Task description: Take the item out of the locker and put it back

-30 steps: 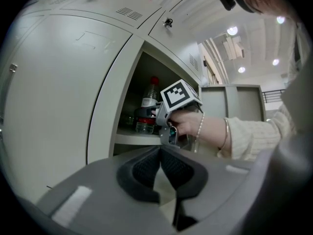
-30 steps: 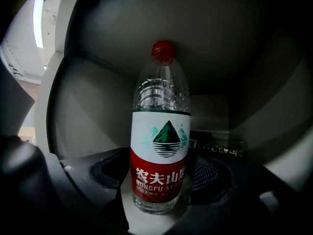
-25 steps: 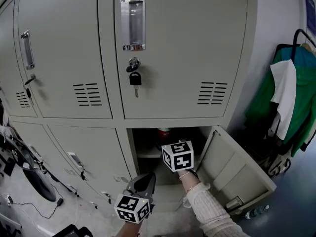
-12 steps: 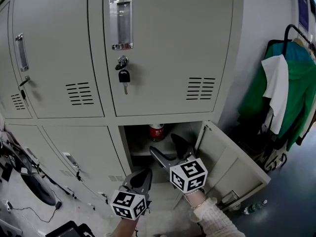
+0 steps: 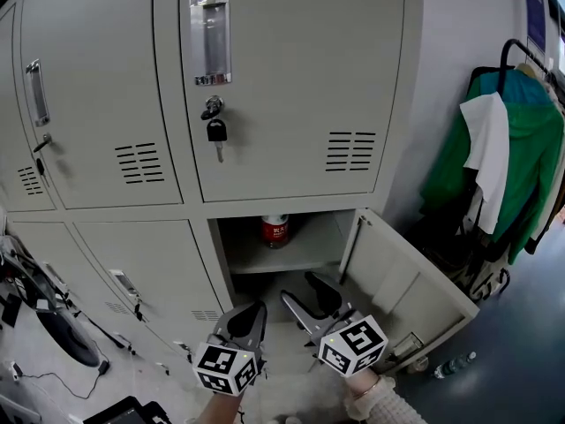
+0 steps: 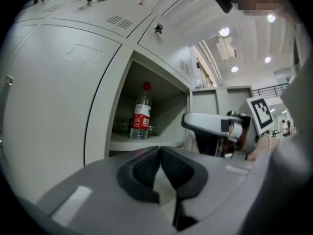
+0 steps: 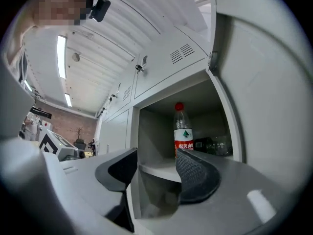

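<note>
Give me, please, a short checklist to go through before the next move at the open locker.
1. Door swung fully open: ok.
2. Bottle upright on the shelf, red cap on: ok.
3. Right gripper empty: ok. Its jaws stand apart and have just been closing, with nothing between them.
4. Left gripper empty: ok. Its jaws are together, with nothing held.
5. Right gripper lined up with the bottle: ok. The bottle shows straight beyond its jaws.
6. Room behind the bottle: cannot tell. Dark things stand there, too dim to identify.
</note>
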Motion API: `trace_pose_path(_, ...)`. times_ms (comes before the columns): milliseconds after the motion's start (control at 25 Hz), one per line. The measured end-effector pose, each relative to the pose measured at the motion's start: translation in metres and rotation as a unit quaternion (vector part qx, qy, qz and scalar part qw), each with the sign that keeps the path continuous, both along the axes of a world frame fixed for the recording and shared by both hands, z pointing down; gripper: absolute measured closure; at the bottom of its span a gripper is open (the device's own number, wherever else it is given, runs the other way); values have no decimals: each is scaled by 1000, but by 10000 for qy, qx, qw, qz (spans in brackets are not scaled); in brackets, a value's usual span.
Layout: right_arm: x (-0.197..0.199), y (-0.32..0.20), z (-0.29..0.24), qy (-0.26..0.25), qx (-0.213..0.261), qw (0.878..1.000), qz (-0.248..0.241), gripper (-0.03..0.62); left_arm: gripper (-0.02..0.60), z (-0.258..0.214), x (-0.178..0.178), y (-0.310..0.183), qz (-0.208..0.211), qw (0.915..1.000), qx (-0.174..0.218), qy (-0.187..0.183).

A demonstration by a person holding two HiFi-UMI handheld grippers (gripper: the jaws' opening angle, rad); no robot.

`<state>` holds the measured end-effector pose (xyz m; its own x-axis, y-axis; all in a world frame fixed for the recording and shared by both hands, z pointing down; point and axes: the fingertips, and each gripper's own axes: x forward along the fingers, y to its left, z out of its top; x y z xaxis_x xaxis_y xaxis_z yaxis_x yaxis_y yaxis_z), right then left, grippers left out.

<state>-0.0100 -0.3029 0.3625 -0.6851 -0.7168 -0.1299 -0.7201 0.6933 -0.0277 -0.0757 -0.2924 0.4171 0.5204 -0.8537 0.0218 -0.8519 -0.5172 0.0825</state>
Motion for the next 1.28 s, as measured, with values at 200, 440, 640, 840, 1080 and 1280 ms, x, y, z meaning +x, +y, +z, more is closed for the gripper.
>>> trace_pose_path(200,4,16,21,68,-227,9996,132,413,575,1,5,11,95,9999,46,-39)
trace_pose_path(440,13,30,39,151,-324,9988,347,508,575,8,10,20,191,9998,-16,-42)
trace_pose_path(640,10,39,46,134,-419,9987,259,526,575,12,13,25,317,9994,-90,-128)
trace_pose_path(840,7,41,47,290,-400,9985,252,594,575,11,15,25,314,9993,-98,-177)
trace_pose_path(1080,7,36,60,350,-551,9976,213,594,575,8,13,23,240,9994,-105,-204)
trace_pose_path(1280,2,34,68,373,-631,9973,104,594,575,13,14,24,257,9994,-159,-188)
